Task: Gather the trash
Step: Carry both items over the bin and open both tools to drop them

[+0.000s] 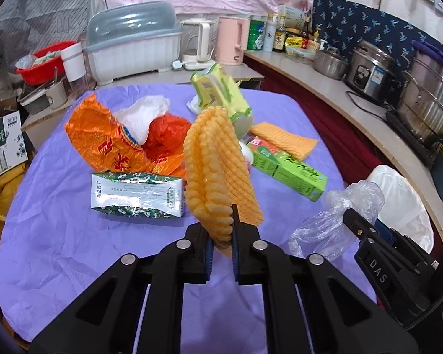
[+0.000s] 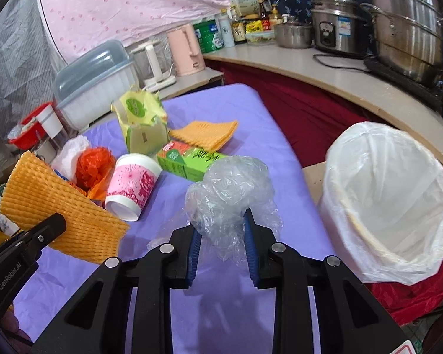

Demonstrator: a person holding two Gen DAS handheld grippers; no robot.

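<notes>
Trash litters the purple tabletop (image 1: 59, 236). The left hand-held gripper (image 1: 221, 236) pinches orange foam netting (image 1: 215, 165) (lifted clear); the right hand-held gripper (image 2: 221, 236) clamps crumpled clear plastic (image 2: 230, 188) beside the lined bin (image 2: 392, 200).

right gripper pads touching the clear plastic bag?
Touching. Right wrist view: the right gripper has both blue pads pressed into the crumpled clear plastic bag, which is bunched between them.
</notes>
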